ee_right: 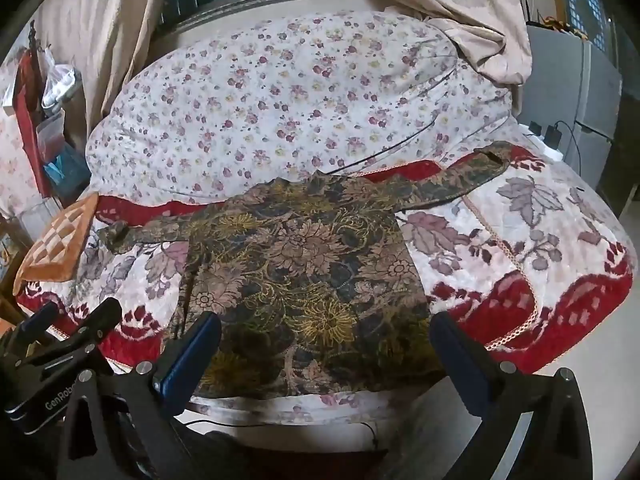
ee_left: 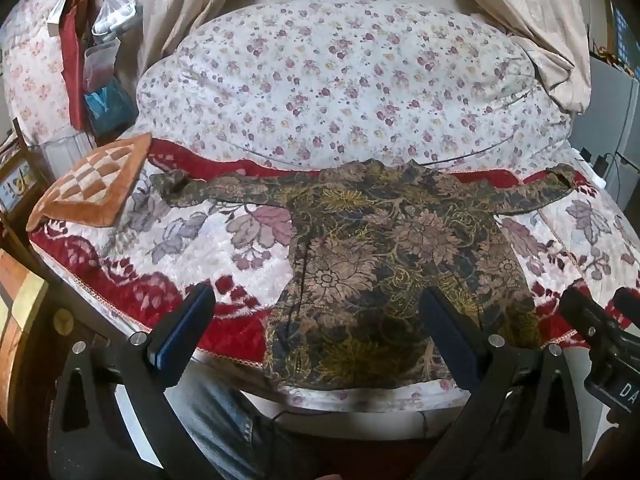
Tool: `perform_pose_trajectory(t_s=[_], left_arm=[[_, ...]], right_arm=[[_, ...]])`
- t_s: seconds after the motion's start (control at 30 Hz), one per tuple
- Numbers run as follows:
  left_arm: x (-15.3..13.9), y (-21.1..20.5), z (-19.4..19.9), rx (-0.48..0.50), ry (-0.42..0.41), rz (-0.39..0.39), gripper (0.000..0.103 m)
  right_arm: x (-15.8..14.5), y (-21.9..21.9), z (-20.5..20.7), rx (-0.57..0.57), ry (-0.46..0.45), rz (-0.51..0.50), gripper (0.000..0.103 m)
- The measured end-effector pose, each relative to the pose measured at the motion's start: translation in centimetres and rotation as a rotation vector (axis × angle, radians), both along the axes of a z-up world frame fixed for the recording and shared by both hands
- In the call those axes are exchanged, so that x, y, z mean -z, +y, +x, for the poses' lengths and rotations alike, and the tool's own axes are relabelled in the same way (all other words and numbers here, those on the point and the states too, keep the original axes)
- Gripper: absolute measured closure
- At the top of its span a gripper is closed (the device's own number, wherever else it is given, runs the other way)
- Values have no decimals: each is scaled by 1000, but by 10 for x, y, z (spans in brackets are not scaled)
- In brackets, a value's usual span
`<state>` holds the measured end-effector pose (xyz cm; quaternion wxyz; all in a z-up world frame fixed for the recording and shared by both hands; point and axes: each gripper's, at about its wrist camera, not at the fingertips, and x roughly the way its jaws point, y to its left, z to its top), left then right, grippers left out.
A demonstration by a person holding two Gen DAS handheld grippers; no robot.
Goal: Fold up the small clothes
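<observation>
A small long-sleeved top (ee_left: 392, 256) with a dark brown and gold flower print lies flat on the bed, both sleeves spread out sideways, hem toward me. It also shows in the right wrist view (ee_right: 304, 276). My left gripper (ee_left: 316, 312) is open and empty, held above the hem's left part. My right gripper (ee_right: 326, 336) is open and empty, held above the hem's middle. The right gripper shows at the right edge of the left wrist view (ee_left: 600, 320). The left gripper shows at the left edge of the right wrist view (ee_right: 76, 320).
The top lies on a red and white flowered blanket (ee_left: 132, 280). A thick flowered quilt (ee_left: 340, 80) is piled behind it. An orange checkered cushion (ee_left: 92, 184) sits at the left. Curtains (ee_left: 540, 28) hang at the back. Hanging bags (ee_left: 104, 64) are at far left.
</observation>
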<state>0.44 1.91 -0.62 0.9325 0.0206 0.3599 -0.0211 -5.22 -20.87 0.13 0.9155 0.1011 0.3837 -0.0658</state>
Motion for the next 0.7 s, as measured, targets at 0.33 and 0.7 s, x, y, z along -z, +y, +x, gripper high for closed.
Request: perform_pose_trajectory(t_s=[0.33,0.7], left_arm=[[1,-2,-1,0,-2,5,1],[2,-4,-2,-3,-3,11,1]], right_arm=[[-4,-2,2,1,-4,-8,0],[-4,-1,2,2,-4,-16,0]])
